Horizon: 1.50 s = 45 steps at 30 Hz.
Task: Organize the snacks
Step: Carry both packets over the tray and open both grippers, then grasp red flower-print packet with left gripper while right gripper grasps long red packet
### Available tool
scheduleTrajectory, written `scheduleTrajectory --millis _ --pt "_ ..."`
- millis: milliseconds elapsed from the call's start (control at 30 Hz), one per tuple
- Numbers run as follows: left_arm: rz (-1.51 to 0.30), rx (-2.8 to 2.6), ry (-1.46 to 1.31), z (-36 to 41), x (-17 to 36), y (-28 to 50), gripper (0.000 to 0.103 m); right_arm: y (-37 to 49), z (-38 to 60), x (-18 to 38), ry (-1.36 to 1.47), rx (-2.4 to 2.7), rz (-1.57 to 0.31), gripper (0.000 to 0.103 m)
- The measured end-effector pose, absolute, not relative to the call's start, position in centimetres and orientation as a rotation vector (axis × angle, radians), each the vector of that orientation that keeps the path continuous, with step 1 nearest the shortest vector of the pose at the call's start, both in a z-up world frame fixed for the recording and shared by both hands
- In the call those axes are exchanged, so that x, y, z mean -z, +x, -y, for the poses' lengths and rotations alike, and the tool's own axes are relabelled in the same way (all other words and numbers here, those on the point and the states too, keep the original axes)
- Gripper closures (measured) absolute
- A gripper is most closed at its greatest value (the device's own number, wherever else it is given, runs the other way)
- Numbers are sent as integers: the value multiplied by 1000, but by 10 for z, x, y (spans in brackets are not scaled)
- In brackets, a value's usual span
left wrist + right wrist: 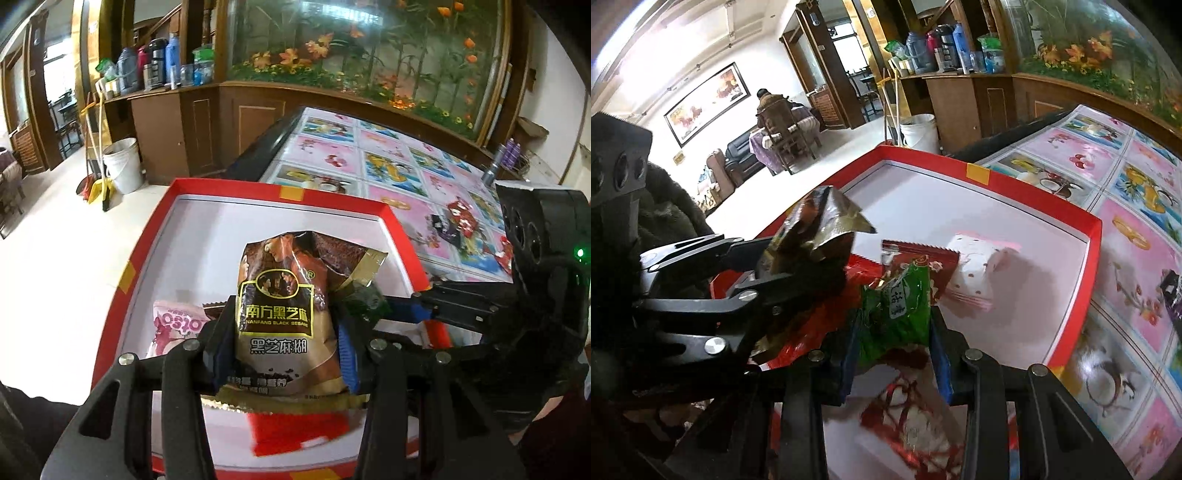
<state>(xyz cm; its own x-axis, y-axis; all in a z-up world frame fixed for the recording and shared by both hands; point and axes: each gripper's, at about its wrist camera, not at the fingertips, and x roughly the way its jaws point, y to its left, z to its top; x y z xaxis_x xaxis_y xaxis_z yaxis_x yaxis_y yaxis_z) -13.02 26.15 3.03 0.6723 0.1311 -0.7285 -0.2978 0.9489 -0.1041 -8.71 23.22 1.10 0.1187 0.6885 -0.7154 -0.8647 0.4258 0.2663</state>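
- Brown foil sesame-paste sachet [284,314]: pinched upright in the left hand-held gripper [284,354], above the red-rimmed white box [332,201].
- Green crinkled snack packet [897,314]: pinched by the right hand-held gripper [894,354], also over that box, just beside the left.

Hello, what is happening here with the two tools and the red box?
A person is sorting snacks with two hand-held grippers. The left gripper holds a brown sesame packet over the red box. The right gripper holds a green packet there too. A pink packet already lies inside.
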Motion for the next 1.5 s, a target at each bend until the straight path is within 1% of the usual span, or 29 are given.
scheduleTrajectory --millis 67,100,167,200,267,333,400,500,633,667,700,867,1000,1267,1400,1500 --pt "-806 -254 -233 -268 -28 -126 53 -81 -239 -8 -234 -1129 -915 67" --pt "-810 -259 -241 -271 -27 -123 53 -78 -241 -8 -231 -1119 -923 65" --pt "-821 -261 -266 -276 -24 -118 53 -74 -242 -8 -227 -1096 -924 64" --pt "-830 -261 -282 -279 -22 -115 51 -72 -241 -9 -228 -1078 -917 60" --pt "-830 -264 -308 -282 -19 -112 49 -66 -238 -10 -221 -1051 -912 58" --pt "-820 -299 -301 -282 -21 -111 38 -62 -233 -11 -198 -1043 -906 57" --pt "-800 -340 -282 -281 -24 -112 30 -59 -228 -13 -185 -1029 -888 53" --pt "-747 -412 -208 -275 -36 -116 28 -53 -215 -23 -134 -997 -840 48" --pt "-699 -450 -67 -251 -51 -116 21 -22 -169 -39 132 -983 -826 37" --pt "-689 -431 -56 -243 -54 -116 21 -13 -159 -40 183 -969 -828 34" --pt "-682 -415 -51 -239 -57 -116 20 -6 -147 -41 216 -952 -831 33" --pt "-700 -261 12 -186 -58 -100 19 31 -79 -41 283 -788 -836 33" --pt "-735 -179 60 -147 -53 -85 19 56 -1 -45 374 -652 -810 32" --pt "-798 6 73 -78 -51 -48 19 88 139 -42 479 -439 -783 31" --pt "-820 96 81 -42 -48 -16 19 97 174 -35 528 -369 -816 31" --pt "-843 151 109 -12 -39 14 19 104 180 -25 562 -360 -867 31"
